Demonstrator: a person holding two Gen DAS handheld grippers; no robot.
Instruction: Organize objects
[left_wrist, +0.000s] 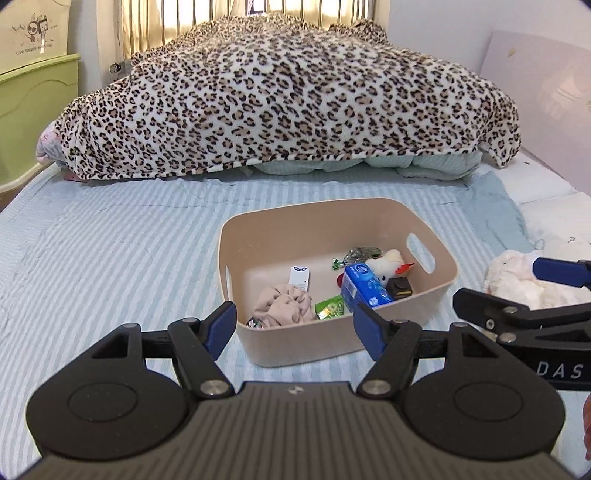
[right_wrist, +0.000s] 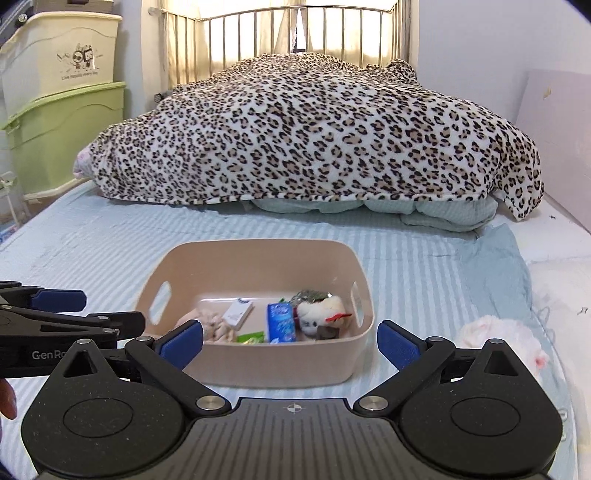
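Both sets of fingers are spread wide and hold nothing. Our left gripper hovers over the near rim of the beige storage bin, blue fingers straddling the near wall. Our right gripper sits just beside it, aimed at the same bin from slightly to the right.

The bin stands on the striped bed sheet and already holds a beige crumpled cloth, a small white box, a blue tissue pack, a white plush toy, a green sachet, a small dark block and a shiny foil wrapper.

The one loose item we see is the pink-white fluffy plush on the bed to the right of the bin, near our right fingers. In the left view it is partly behind the right gripper.

We judge this plush is the next pick. To do it well:
- swing the right gripper right, centre the open fingers over the bulk of the plush, not the fringe
- push down into the soft mattress a little so the pads close on body, not fluff
- close firmly; fur compresses and slips
- lift clear of the bin wall, then drop into the empty back-left area
- keep the left gripper clear so the two don't collide.

The leopard blanket behind is not involved.
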